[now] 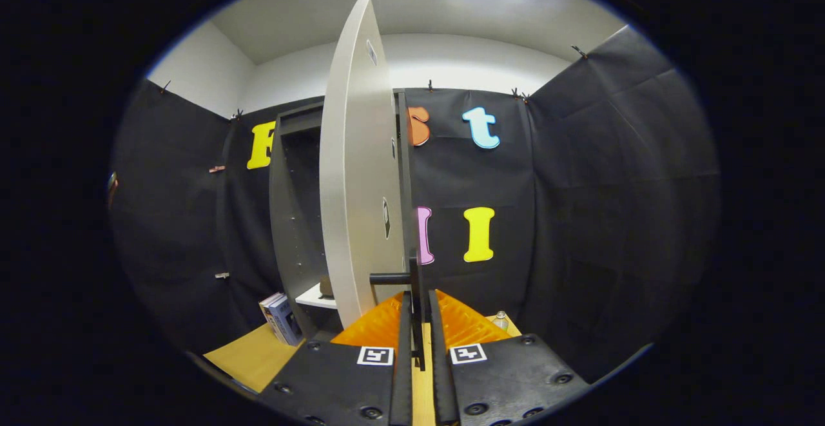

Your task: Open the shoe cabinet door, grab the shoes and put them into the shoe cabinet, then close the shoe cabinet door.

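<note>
I'm clamping my hand-held gripper (417, 329) on the dark handle (405, 279) of the shoe cabinet door (354, 181). The door is standing ajar, edge-on ahead of the fingers, with the shoe cabinet (293, 207) open behind it on the surface (254, 355).

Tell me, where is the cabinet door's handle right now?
In the gripper view, the handle sits between the gripper fingers, which are closed on it, at the edge of the open white door, with the dark shoe cabinet to the left.

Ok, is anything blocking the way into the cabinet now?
Nothing visible does: the door stands swung open, edge toward the tool, whose fingers are shut on the handle. The cabinet opening lies beside the door, beyond the fingers.
</note>
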Motion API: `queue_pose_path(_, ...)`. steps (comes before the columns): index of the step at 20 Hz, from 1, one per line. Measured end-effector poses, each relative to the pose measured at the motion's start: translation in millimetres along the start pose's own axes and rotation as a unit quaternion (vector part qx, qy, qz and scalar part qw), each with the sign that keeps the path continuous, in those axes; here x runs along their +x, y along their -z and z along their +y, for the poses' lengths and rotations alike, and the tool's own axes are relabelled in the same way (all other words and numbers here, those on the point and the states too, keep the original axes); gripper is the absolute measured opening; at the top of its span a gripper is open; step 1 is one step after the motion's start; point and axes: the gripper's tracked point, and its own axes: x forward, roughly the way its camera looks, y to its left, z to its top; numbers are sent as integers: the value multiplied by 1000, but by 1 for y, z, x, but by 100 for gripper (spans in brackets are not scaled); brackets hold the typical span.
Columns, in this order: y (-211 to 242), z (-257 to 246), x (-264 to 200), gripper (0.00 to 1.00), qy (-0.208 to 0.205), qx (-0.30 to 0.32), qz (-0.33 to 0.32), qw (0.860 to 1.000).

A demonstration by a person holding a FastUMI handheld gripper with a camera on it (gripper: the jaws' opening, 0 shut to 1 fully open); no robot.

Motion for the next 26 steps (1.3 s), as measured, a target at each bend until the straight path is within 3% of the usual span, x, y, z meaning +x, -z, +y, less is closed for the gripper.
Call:
queue_pose_path(6, -25, -4, -37, 18, 38, -1, -21, 999)
queue_pose_path(9, -29, 11, -52, 29, 38, 19, -30, 999)
queue_pose_path(12, -20, 49, -62, 44, 1, 32, -18, 999)
queue_pose_path(13, -17, 61, -63, 56, -13, 35, -13, 999)
queue_pose_path(14, -6, 79, -64, 56, -33, 35, -1, 999)
queue_pose_path(15, 7, 91, -60, 62, -44, 36, 12, 998)
queue_pose_path(18, 65, 127, -46, 96, -62, 22, 77, 995)
queue_pose_path(22, 167, 170, -24, 99, -72, 39, 180, 980)
queue_pose_path(26, 279, 196, -19, 99, -69, 46, 280, 956)
